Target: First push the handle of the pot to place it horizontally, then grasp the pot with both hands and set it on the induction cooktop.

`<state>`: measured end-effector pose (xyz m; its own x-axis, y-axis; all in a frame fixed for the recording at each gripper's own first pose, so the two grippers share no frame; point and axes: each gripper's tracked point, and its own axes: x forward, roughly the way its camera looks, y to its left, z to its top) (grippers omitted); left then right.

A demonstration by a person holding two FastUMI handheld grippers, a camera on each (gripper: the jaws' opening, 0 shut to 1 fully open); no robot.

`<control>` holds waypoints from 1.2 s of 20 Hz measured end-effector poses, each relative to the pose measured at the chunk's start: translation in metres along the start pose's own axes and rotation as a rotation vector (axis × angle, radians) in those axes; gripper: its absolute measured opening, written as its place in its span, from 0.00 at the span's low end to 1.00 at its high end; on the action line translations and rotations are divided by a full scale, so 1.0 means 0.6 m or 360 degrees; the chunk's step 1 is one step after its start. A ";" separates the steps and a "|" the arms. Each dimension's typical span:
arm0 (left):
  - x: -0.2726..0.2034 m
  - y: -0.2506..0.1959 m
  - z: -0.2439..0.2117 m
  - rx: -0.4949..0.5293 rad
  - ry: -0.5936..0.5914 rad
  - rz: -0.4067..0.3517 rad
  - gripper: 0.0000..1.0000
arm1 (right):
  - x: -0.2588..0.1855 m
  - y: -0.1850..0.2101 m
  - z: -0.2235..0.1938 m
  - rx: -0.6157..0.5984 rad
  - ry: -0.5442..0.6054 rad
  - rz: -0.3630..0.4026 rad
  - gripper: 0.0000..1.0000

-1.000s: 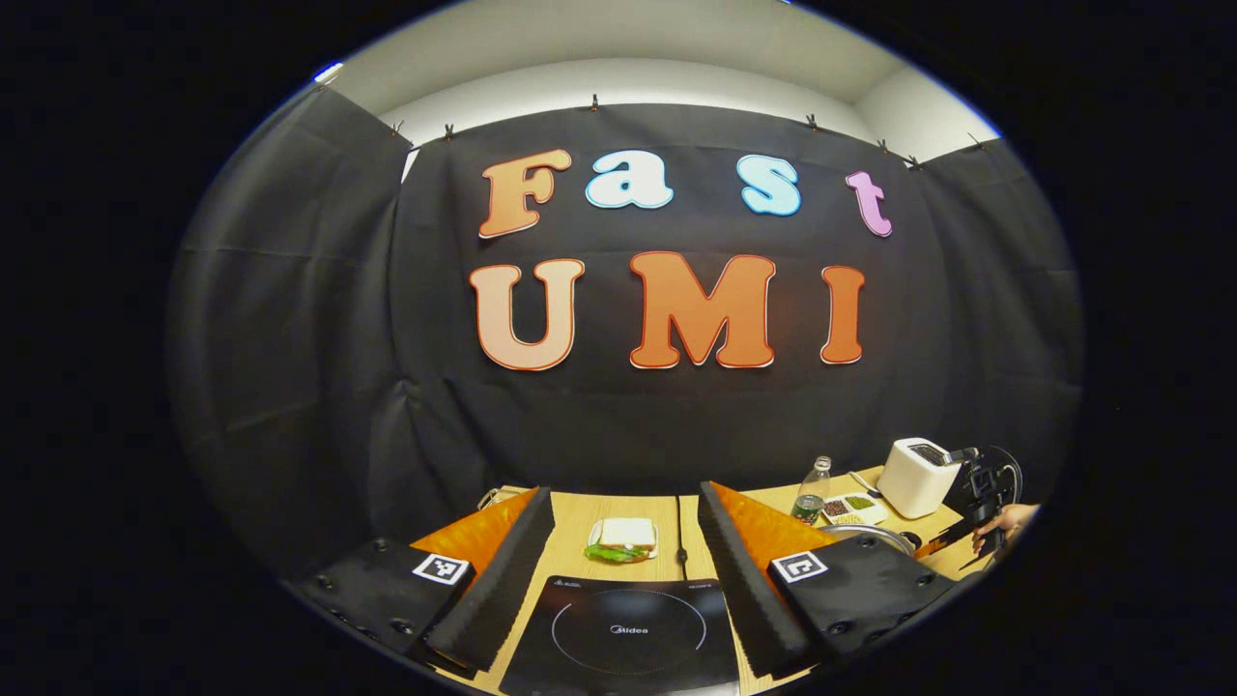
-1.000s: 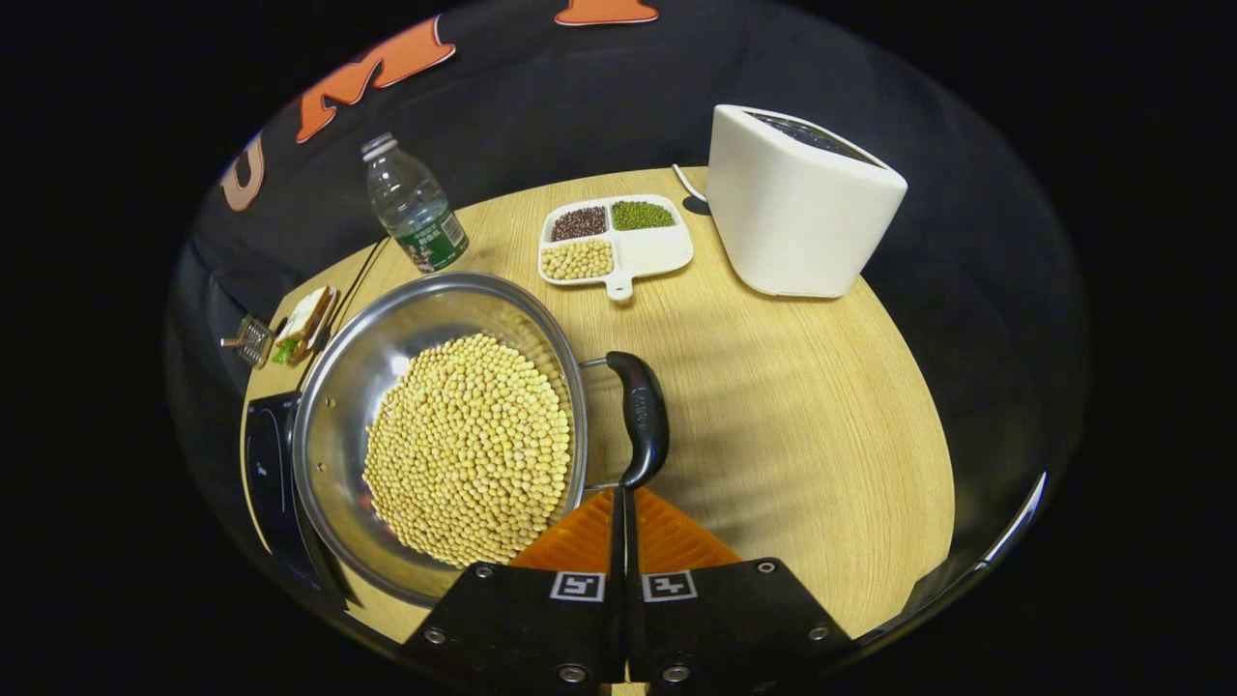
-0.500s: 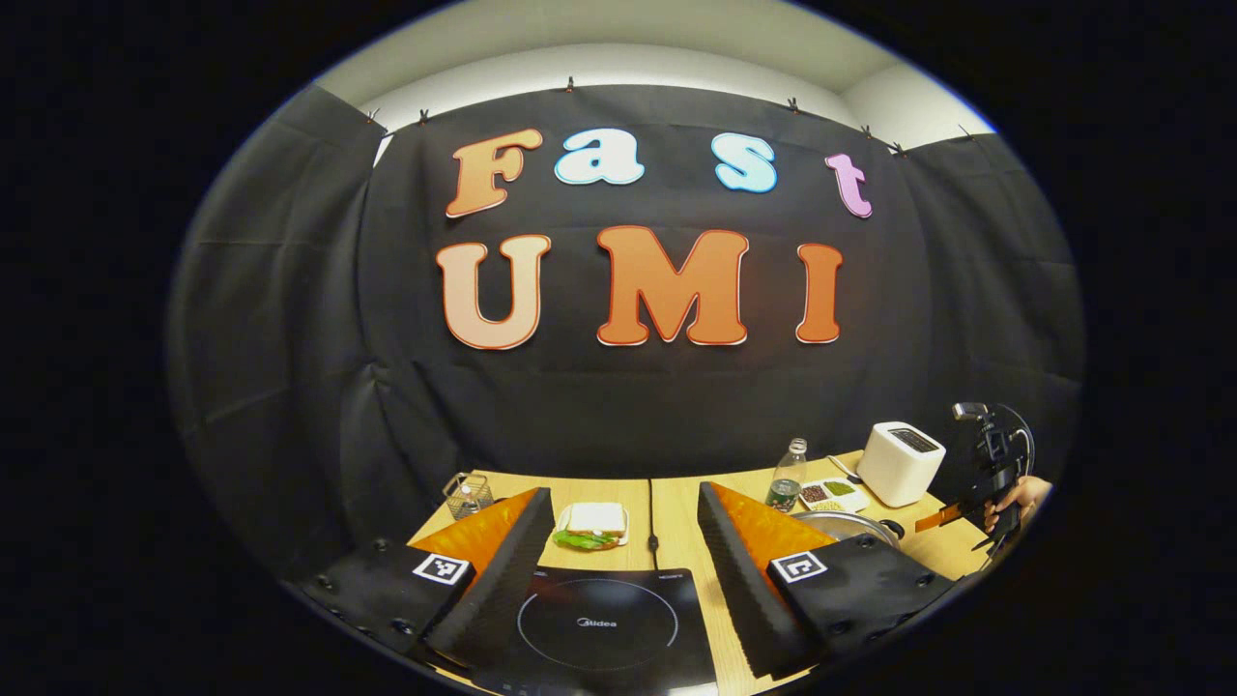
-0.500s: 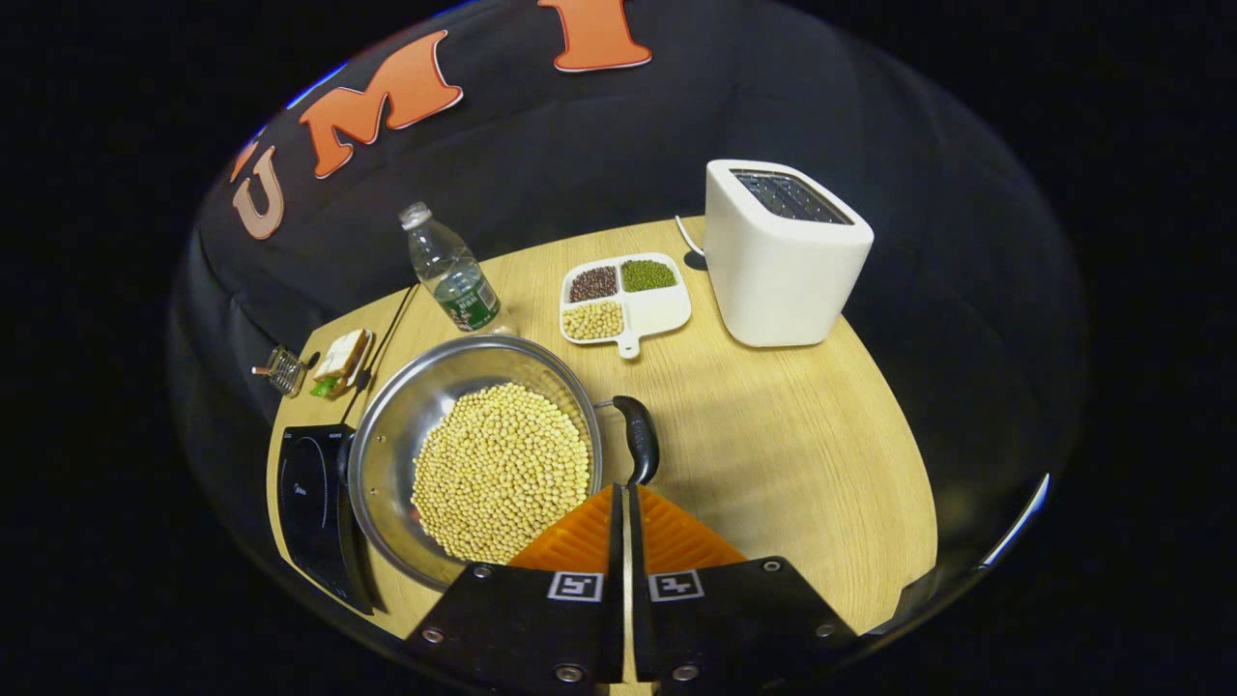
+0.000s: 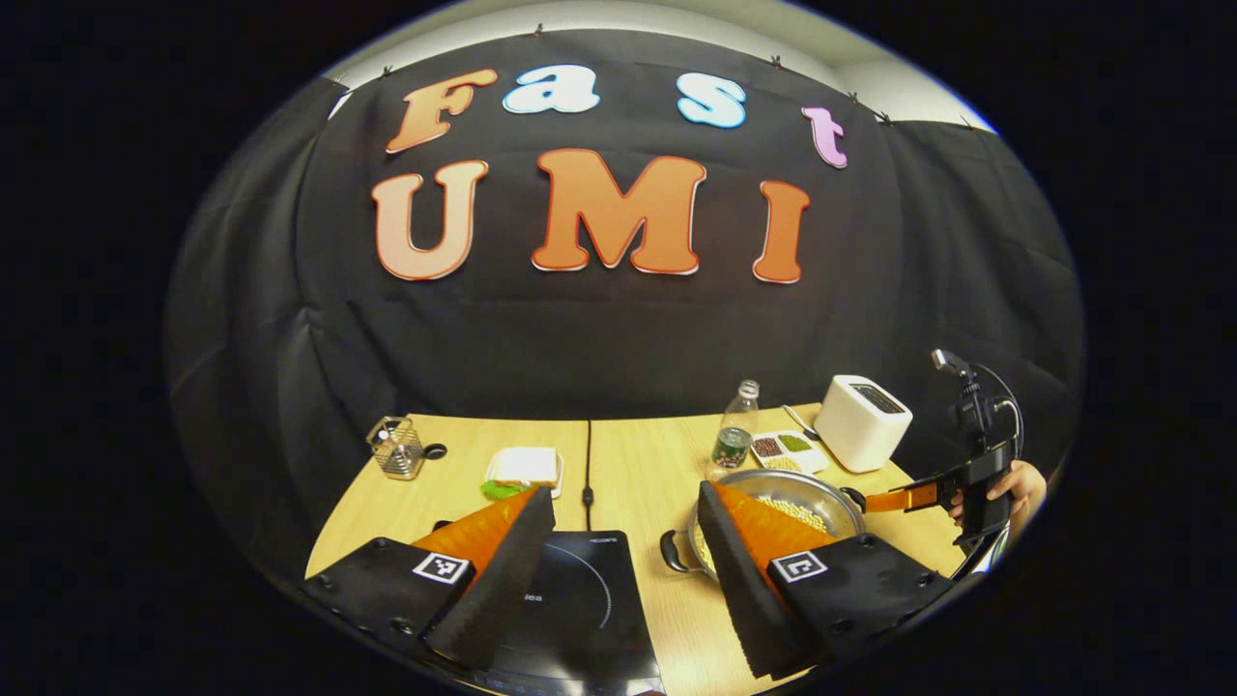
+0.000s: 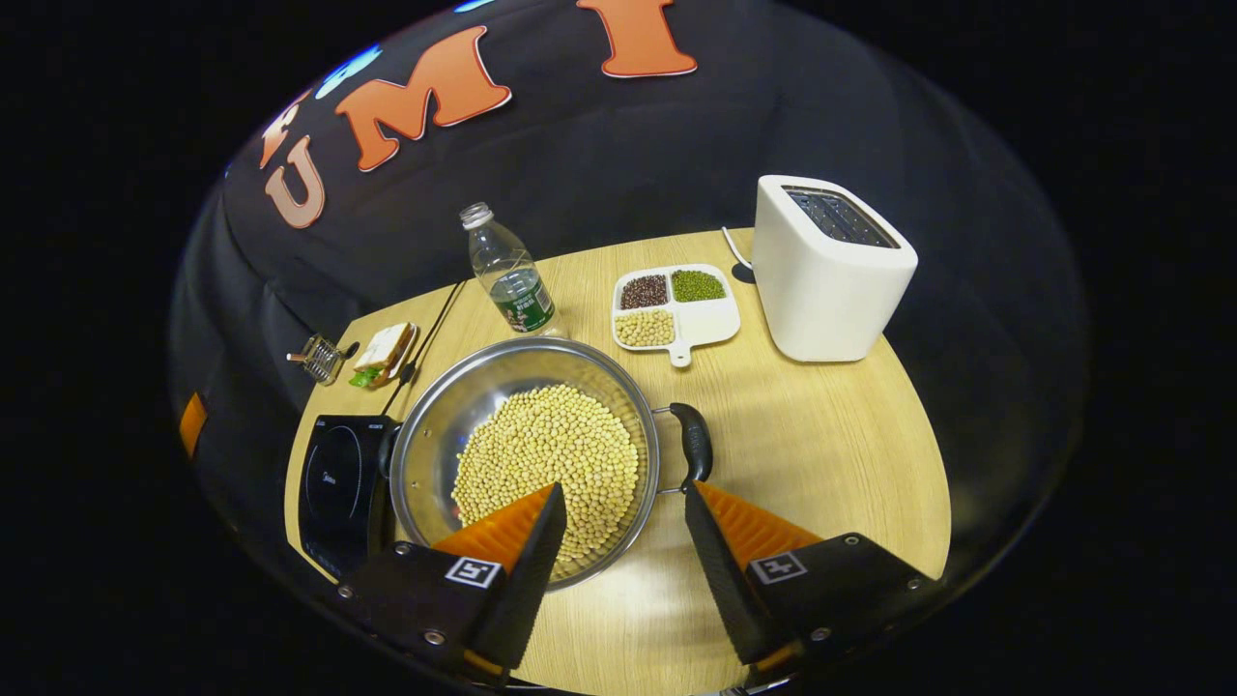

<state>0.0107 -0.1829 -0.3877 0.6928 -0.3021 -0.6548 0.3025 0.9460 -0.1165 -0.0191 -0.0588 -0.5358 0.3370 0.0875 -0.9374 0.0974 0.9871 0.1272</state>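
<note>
Both grippers stand with jaws apart, holding nothing: the right gripper just short of the pot, the left gripper over the induction cooktop. Pot sits beside the cooktop, handles apparently level; grasp and lift remain. Its left handle is partly hidden

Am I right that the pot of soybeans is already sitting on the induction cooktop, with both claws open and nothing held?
Not quite. The pot rests on the wooden table beside the induction cooktop, not on it; the right gripper view shows this. The rest holds: the right claw and the left claw are both open and hold nothing.
</note>
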 end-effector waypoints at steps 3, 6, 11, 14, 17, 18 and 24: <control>0.042 -0.040 -0.054 0.0015 0.0142 -0.0099 0.98 | 0.009 -0.003 0.000 -0.0030 -0.0001 -0.0014 0.86; 0.091 -0.052 -0.096 0.0008 0.0253 -0.0089 0.98 | 0.022 -0.004 0.000 -0.0037 0.0000 -0.0019 0.89; 0.163 -0.075 -0.172 -0.0041 0.0440 -0.0118 0.99 | 0.047 -0.005 -0.005 -0.0057 0.0021 -0.0037 0.93; 0.197 -0.080 -0.210 -0.0056 0.0526 -0.0110 0.99 | 0.061 -0.006 -0.008 -0.0053 0.0025 -0.0027 0.94; 0.227 -0.097 -0.244 -0.0099 0.0610 -0.0132 0.99 | 0.077 -0.018 -0.015 -0.0065 0.0047 -0.0050 0.95; 0.238 -0.099 -0.253 -0.0109 0.0627 -0.0129 0.99 | 0.083 -0.021 -0.016 -0.0060 0.0056 -0.0055 0.95; 0.285 -0.091 -0.282 -0.0079 0.0652 -0.0029 0.98 | 0.110 -0.042 -0.019 -0.0055 0.0078 -0.0107 0.95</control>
<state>0.0015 -0.2665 -0.6197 0.3670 -0.2567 -0.8941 0.2733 0.9485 -0.1601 -0.0100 -0.0764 -0.6049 0.2843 0.0264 -0.9584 0.0856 0.9949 0.0528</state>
